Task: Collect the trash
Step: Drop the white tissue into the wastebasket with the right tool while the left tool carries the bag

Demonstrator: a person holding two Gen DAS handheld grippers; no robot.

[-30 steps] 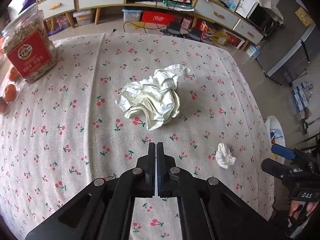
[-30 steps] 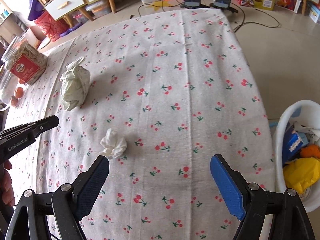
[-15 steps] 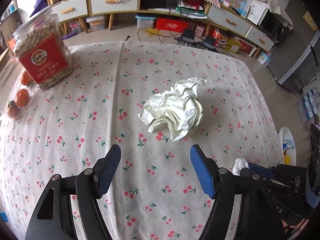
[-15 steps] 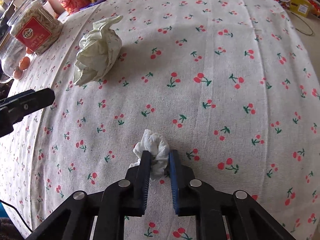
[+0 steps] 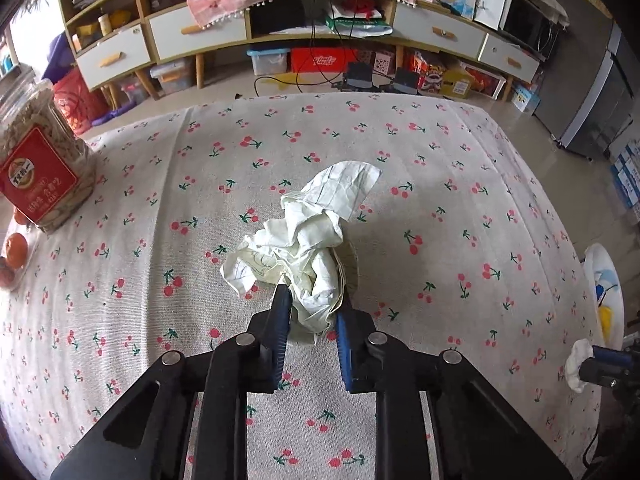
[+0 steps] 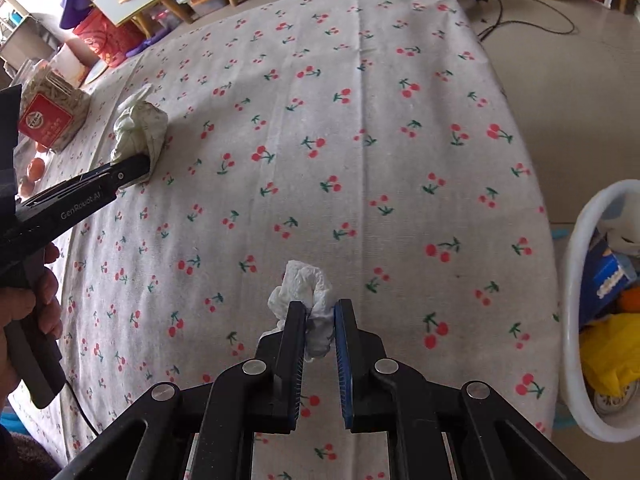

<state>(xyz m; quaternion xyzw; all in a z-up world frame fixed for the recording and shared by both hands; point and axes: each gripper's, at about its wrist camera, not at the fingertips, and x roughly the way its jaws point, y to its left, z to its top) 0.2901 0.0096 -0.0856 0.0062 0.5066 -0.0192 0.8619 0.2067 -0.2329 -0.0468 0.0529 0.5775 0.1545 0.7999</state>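
A seed jar [image 5: 38,164] with a red label stands on my cherry-print tablecloth [image 5: 460,208]. Oranges [image 5: 15,245] lie just beside it. Drawered shelving [image 5: 200,32] lines the far wall.

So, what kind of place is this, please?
Probably a home living room: a table under a cherry-print tablecloth, a low wooden sideboard with drawers, and a white trash basket on the floor.

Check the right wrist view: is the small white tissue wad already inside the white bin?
No: the tissue wad sits pinched between the right gripper fingers over the cherry tablecloth, well left of the white bin.
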